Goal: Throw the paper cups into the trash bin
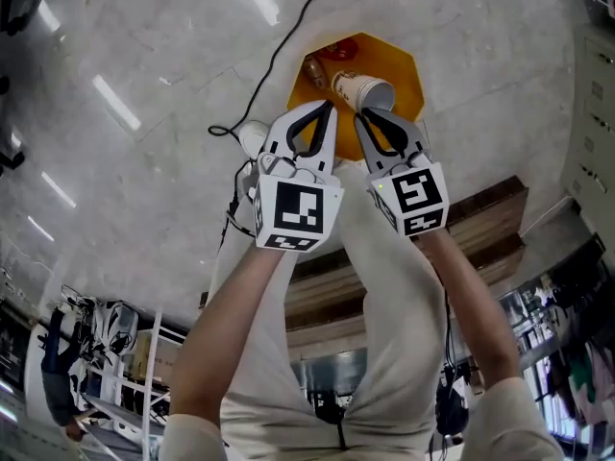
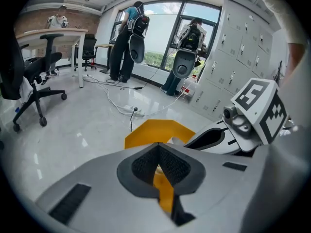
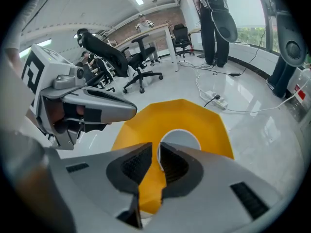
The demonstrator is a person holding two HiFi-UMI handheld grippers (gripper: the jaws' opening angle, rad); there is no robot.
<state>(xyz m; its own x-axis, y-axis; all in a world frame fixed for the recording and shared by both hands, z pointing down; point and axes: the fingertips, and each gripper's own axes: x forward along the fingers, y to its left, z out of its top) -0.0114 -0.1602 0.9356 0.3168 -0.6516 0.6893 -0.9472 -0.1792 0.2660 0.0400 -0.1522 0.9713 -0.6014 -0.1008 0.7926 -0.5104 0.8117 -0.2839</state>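
An orange trash bin (image 1: 405, 67) stands on the pale floor below both grippers, with a brown cup (image 1: 314, 71) lying inside it. A white paper cup (image 1: 364, 91) hangs over the bin, just beyond the tip of my right gripper (image 1: 364, 115). In the right gripper view the cup's rim (image 3: 180, 139) lies against the right jaw over the bin (image 3: 146, 125). The jaws of this right gripper (image 3: 159, 148) stand a little apart, and orange shows through the gap. My left gripper (image 1: 324, 109) is beside it, shut and empty, with its tip (image 2: 156, 147) over the bin (image 2: 154, 129).
A black cable (image 1: 288, 35) runs across the floor to a power strip (image 1: 252, 135) left of the bin. A wooden bench (image 1: 485, 221) lies to the right. Office chairs (image 2: 40, 76), lockers (image 2: 233, 57) and people by the window (image 2: 129, 30) stand farther off.
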